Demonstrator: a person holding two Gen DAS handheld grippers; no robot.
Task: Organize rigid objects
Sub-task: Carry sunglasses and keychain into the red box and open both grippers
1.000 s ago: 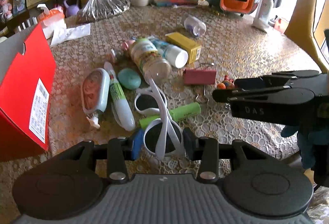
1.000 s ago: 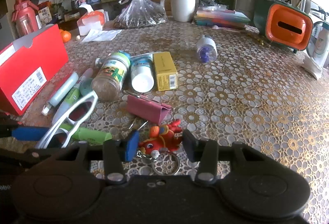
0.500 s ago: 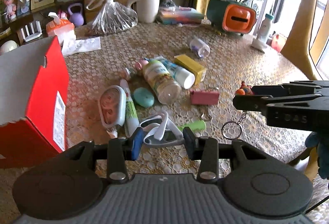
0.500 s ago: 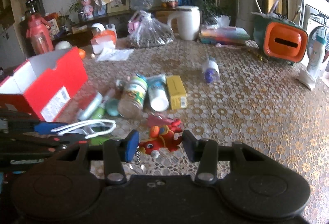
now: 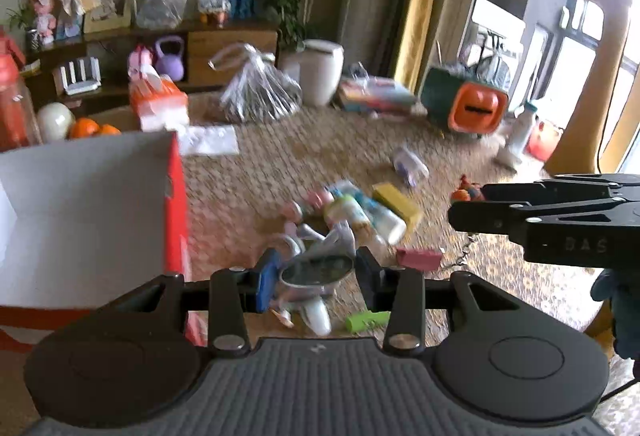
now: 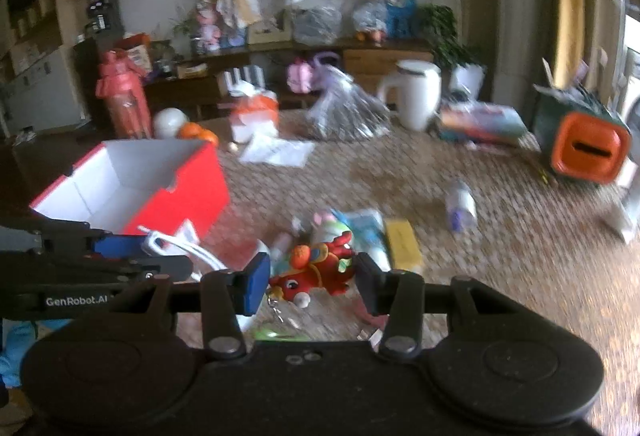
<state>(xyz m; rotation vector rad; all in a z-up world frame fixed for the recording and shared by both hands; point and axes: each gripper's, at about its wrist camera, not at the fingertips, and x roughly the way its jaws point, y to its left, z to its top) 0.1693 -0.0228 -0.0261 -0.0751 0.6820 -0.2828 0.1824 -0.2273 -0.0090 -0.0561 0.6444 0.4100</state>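
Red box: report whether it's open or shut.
Open. The red box has no lid on top, and its white inside walls show; part of its floor is hidden.

White-framed sunglasses [image 5: 316, 270] and red toy keychain [image 6: 316, 272] (both blurred), each aloft above the cluttered tabletop

Sunglasses [image 5: 316, 268] and toy keychain [image 6: 316, 270] lifted off table.

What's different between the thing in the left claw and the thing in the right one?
The left gripper holds white sunglasses with dark lenses; the right gripper holds a red toy keychain. The sunglasses are thin-framed, the toy is chunky, with a metal chain hanging below. Both are clamped above the table.
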